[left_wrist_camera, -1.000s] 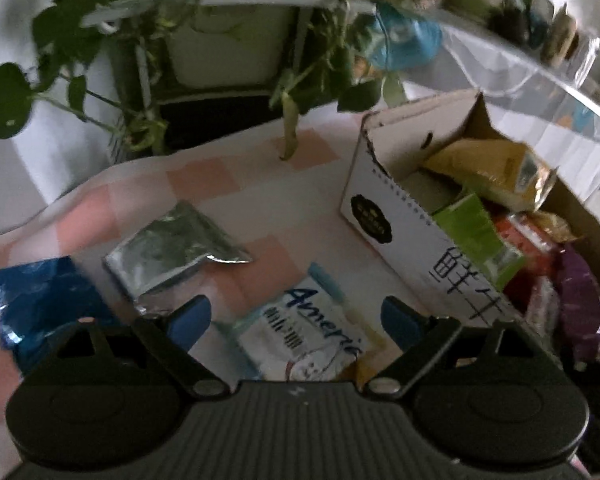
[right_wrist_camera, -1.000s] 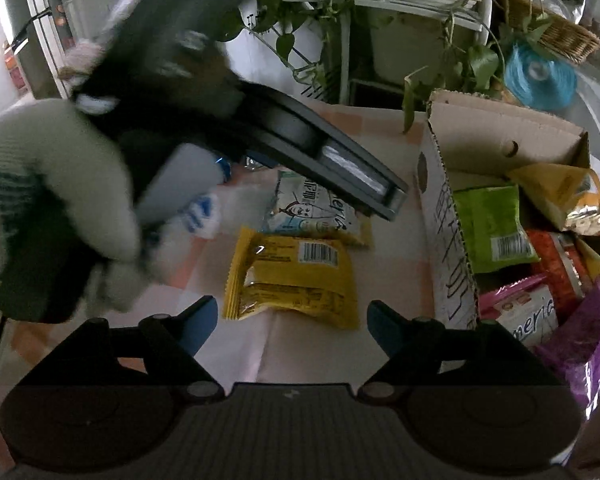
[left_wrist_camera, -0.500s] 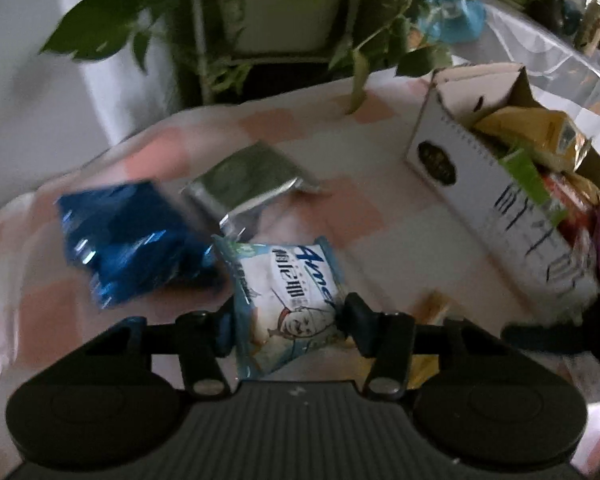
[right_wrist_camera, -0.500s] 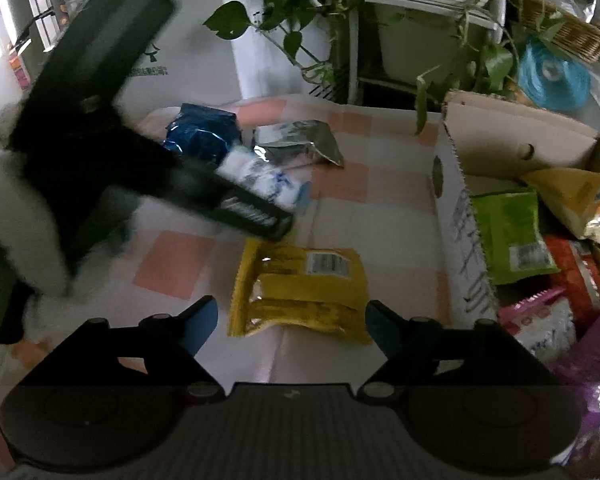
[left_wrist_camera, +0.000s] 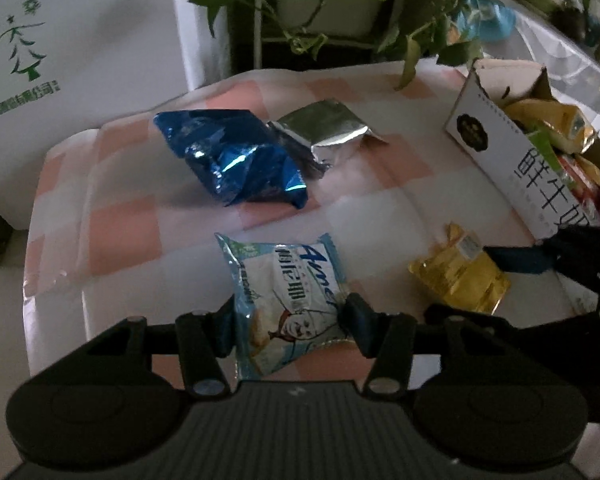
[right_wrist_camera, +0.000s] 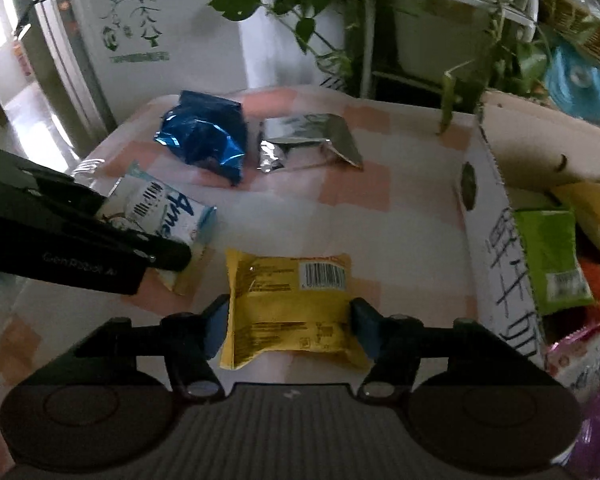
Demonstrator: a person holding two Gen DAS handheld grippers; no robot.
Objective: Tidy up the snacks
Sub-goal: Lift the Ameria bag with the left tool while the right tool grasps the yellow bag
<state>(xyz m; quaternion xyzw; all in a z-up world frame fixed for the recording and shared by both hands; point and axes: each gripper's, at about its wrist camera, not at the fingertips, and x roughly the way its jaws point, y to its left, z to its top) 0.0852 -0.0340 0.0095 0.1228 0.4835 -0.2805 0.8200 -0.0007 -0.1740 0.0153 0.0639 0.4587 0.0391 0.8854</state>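
Note:
My left gripper point(left_wrist_camera: 288, 324) is shut on a white and light-blue snack packet point(left_wrist_camera: 286, 300), held over the checked tablecloth. The same packet point(right_wrist_camera: 168, 212) and the left gripper's black body show at the left of the right wrist view. My right gripper point(right_wrist_camera: 290, 320) is shut on a yellow snack packet point(right_wrist_camera: 290, 300); that packet point(left_wrist_camera: 460, 270) shows at the right of the left wrist view. A blue foil bag point(left_wrist_camera: 236, 164) and a silver foil packet point(left_wrist_camera: 324, 130) lie side by side farther back on the cloth.
An open cardboard box point(right_wrist_camera: 496, 216) with black writing stands at the right, holding several snack packs, green point(right_wrist_camera: 548, 260) and yellow among them. Potted plants point(right_wrist_camera: 340, 40) and a shelf stand behind the table. A white board with green print point(left_wrist_camera: 16, 52) is at the left.
The left gripper closed on the white and blue packet and drew it left and back. The right gripper came down around the yellow packet and closed on it.

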